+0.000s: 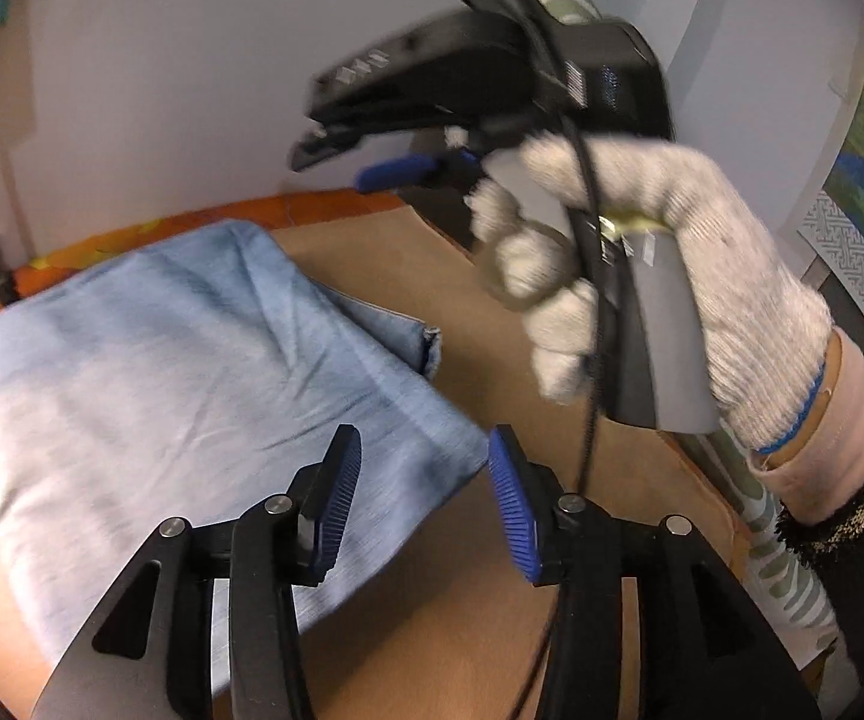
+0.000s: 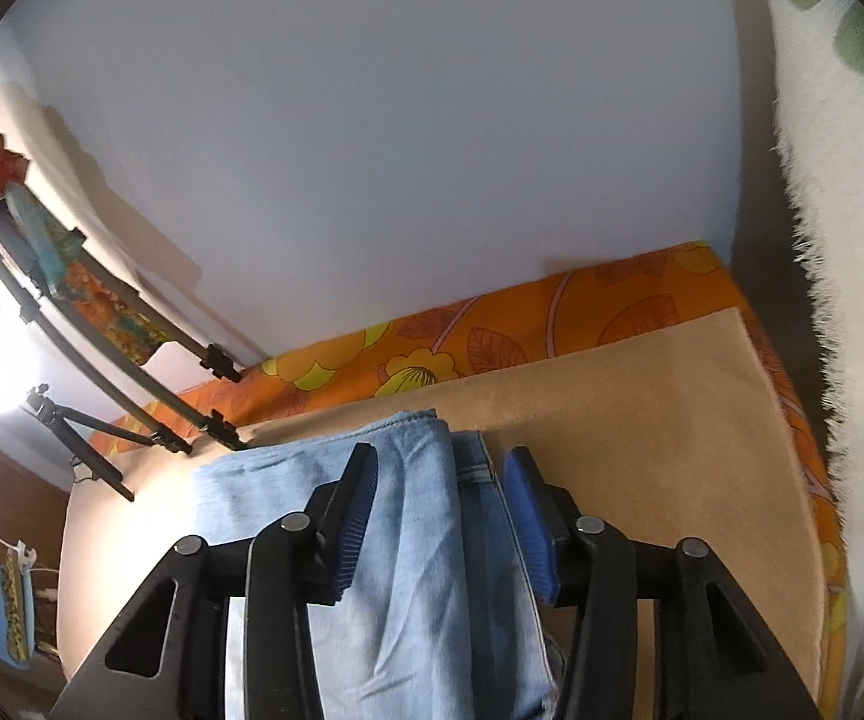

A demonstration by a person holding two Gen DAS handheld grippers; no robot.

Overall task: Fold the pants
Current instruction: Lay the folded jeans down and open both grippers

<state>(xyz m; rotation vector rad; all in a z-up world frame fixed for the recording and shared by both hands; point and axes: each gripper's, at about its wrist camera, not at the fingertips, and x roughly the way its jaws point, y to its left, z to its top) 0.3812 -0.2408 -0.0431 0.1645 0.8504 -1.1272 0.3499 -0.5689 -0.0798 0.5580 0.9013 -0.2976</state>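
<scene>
Light blue denim pants [image 1: 180, 372] lie folded in a thick stack on a tan surface [image 1: 492, 312]. My left gripper [image 1: 426, 480] is open and empty above the stack's near right corner. My right gripper [image 1: 372, 165], held in a white knit glove [image 1: 672, 276], hovers above and beyond the stack, blurred. In the right wrist view the pants [image 2: 420, 540] lie below my right gripper [image 2: 441, 504], whose blue pads [image 2: 354, 534] stand apart, and nothing is gripped.
An orange floral sheet [image 2: 492, 336] borders the tan surface against a pale wall. Tripod legs [image 2: 132, 384] stand at the far left. A white and green curtain [image 2: 840, 240] hangs at the right.
</scene>
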